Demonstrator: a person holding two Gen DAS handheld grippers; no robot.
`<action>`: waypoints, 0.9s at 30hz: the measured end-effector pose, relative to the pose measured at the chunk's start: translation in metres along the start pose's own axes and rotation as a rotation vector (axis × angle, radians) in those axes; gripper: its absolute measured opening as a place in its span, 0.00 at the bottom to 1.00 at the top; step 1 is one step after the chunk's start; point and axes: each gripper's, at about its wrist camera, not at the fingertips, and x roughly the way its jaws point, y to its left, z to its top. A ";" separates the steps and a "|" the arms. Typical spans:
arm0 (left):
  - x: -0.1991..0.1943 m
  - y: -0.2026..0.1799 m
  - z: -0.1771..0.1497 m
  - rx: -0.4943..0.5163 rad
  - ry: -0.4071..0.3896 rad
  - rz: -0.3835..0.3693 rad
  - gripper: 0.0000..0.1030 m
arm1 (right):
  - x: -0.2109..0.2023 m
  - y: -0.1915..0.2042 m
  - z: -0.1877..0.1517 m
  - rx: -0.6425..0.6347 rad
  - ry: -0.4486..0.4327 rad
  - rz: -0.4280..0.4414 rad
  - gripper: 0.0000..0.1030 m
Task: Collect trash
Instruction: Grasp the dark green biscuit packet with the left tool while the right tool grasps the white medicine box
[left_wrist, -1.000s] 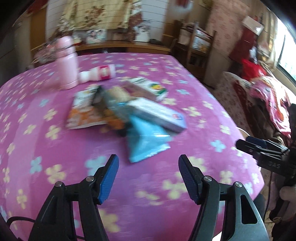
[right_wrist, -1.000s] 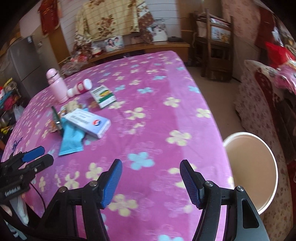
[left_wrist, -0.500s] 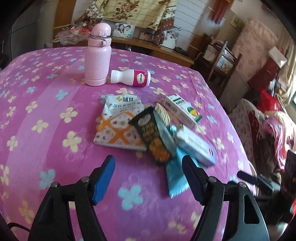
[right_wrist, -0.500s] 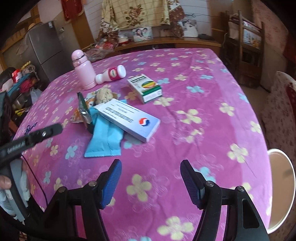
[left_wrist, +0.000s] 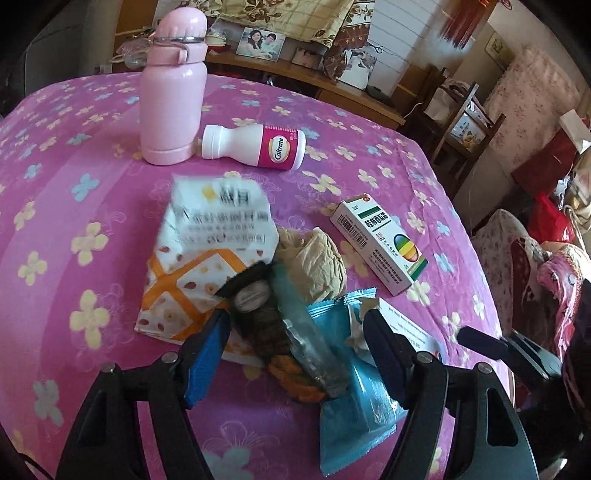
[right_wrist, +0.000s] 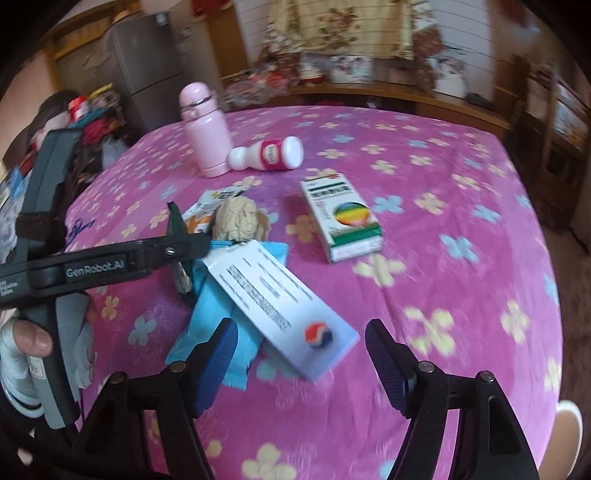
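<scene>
A pile of trash lies on the pink flowered table: a white-and-orange snack bag, a dark wrapper, a crumpled tan paper ball, a blue wrapper and a flat white box. My left gripper is open, its fingers either side of the dark wrapper. My right gripper is open, just short of the flat white box. The left gripper also shows in the right wrist view.
A pink flask stands at the back with a white-and-pink Caltrate bottle lying beside it. A green-and-white medicine box lies to the right. Chairs and shelves stand beyond the table. A white bin rim is low right.
Both grippers have moved in toward the pile. The left one has come down over the dark wrapper; the right one has closed on the flat white box. Both stay open.
</scene>
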 end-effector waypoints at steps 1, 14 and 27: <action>0.001 0.001 -0.001 0.002 0.002 -0.002 0.73 | 0.006 0.000 0.004 -0.019 0.008 0.017 0.73; -0.004 0.006 -0.010 0.045 0.055 -0.028 0.37 | 0.035 0.003 0.005 -0.031 0.059 0.059 0.71; -0.037 -0.001 -0.033 0.124 0.060 -0.019 0.30 | 0.002 0.025 -0.040 0.093 0.085 0.052 0.65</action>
